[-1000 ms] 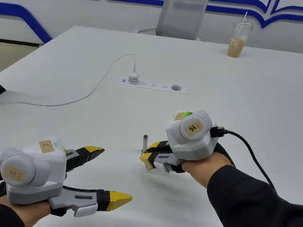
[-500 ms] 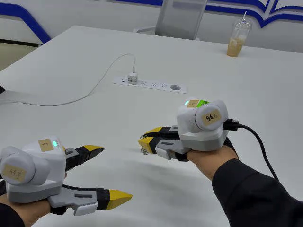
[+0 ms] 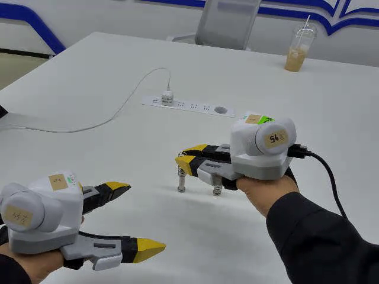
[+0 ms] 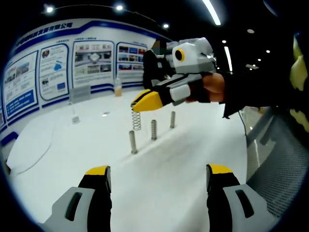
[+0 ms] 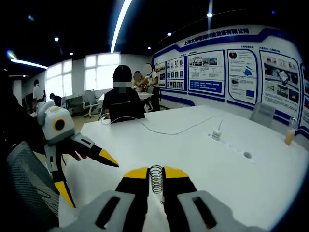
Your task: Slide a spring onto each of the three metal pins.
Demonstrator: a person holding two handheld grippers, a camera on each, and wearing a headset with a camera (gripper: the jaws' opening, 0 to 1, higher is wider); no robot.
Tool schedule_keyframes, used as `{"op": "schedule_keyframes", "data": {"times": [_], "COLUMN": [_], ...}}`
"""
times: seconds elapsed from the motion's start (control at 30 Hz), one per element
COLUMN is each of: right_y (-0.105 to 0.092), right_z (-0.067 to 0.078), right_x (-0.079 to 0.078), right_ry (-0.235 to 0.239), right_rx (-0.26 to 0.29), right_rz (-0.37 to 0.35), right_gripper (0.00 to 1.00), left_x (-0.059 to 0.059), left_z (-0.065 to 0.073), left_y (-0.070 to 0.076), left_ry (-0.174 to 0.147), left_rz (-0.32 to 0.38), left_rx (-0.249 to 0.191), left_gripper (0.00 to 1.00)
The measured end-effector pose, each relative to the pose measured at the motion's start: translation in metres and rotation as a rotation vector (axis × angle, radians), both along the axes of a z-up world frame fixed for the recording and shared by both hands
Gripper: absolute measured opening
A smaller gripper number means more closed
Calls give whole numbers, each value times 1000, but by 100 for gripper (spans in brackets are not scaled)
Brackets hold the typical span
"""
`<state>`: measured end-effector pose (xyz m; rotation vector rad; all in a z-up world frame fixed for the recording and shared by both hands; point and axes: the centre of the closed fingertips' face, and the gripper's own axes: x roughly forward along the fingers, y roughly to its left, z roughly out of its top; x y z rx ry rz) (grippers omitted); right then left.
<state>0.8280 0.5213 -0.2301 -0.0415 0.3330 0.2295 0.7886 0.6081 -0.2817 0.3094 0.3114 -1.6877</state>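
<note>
Three short metal pins stand upright on the white table: a bare near pin (image 4: 132, 141), a middle pin (image 4: 153, 129) that looks ribbed as if a spring sits on it, and a far pin (image 4: 172, 119). Two of them, one pin (image 3: 181, 179) and another pin (image 3: 217, 188), show under my right gripper (image 3: 188, 160). That gripper (image 5: 156, 176) is shut on a small coil spring (image 5: 156, 179), and the spring (image 4: 136, 121) hangs just above the near pin. My left gripper (image 3: 133, 218) hovers at the lower left, open and holding nothing, well short of the pins.
A white power strip (image 3: 188, 106) with a plugged-in charger and cable lies across the table's middle. An iced drink cup (image 3: 298, 50) stands at the far right, beside a grey chair (image 3: 228, 22). People sit at a distant table (image 5: 123, 99).
My right gripper has risen and drifted right with the spring, uncovering two pins beneath it. The left gripper has stayed put and open.
</note>
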Motion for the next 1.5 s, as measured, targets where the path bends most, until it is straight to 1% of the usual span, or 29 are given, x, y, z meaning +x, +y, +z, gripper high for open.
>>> {"op": "schedule_keyframes", "data": {"times": [0.23, 0.43, 0.63, 1.0, 1.33, 1.5], "right_y": [-8, -12, -13, -14, -13, -13], "right_z": [2, -5, -9, -17, -29, -35], "right_x": [8, 11, 13, 13, 12, 11], "right_ry": [-14, -2, 3, 16, 37, 52], "right_rx": [16, 32, 29, 34, 35, 30], "right_rz": [-21, -35, -36, -39, -38, -36], "right_gripper": [12, 12, 12, 12, 12, 12], "left_x": [1, 3, 4, 5, 5, 4], "left_z": [-1, -2, -4, -8, -9, -9], "left_y": [0, 2, 2, 3, 3, 3], "left_ry": [1, 3, 5, 10, 14, 16], "left_rz": [0, 5, 6, 7, 10, 9], "left_rx": [1, 5, 9, 12, 14, 15], "left_gripper": [82, 82, 82, 82, 82, 82]}}
